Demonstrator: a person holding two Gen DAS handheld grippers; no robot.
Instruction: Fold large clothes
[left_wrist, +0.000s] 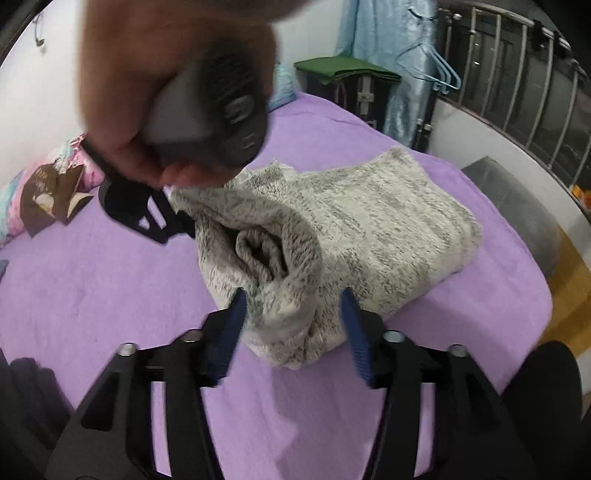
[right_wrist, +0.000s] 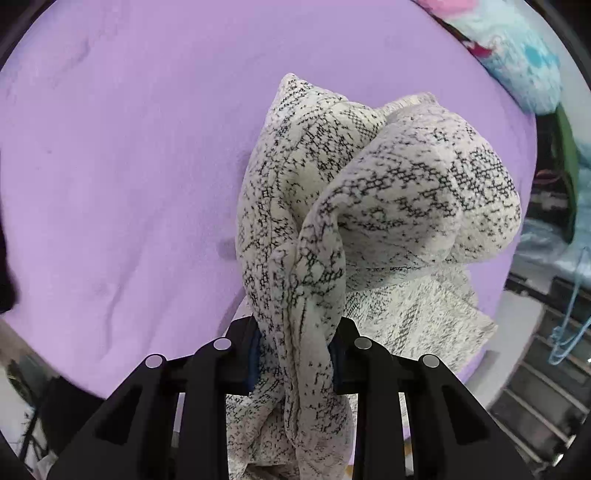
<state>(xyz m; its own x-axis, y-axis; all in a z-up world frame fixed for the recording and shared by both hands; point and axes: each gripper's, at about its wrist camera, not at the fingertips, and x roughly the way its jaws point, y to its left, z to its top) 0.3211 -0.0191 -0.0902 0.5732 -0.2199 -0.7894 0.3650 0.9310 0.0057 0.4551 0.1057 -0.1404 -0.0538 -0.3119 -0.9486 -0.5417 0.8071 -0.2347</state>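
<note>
Purple bed sheet (left_wrist: 92, 288) fills both views. Grey-white knit sweater (left_wrist: 369, 229) lies folded at its centre, one bunched end raised. Right gripper (right_wrist: 295, 354) clamped on that twisted end at 6 o'clock. Left gripper (left_wrist: 291, 306) released, jaws apart, fabric between them.

Each gripper is built from matte black plastic arms with triangular cut-outs, joined by a black crossbar. Four round silver pins are set along the top of the left gripper (left_wrist: 291, 314), and four of the same are seen on the right gripper (right_wrist: 295, 350). Its fingers (left_wrist: 231, 332) are lined with dark blue pads. Above the left gripper, a hand (left_wrist: 162, 92) is seen bare, with a ribbed black grip and a grey body under it.
</note>
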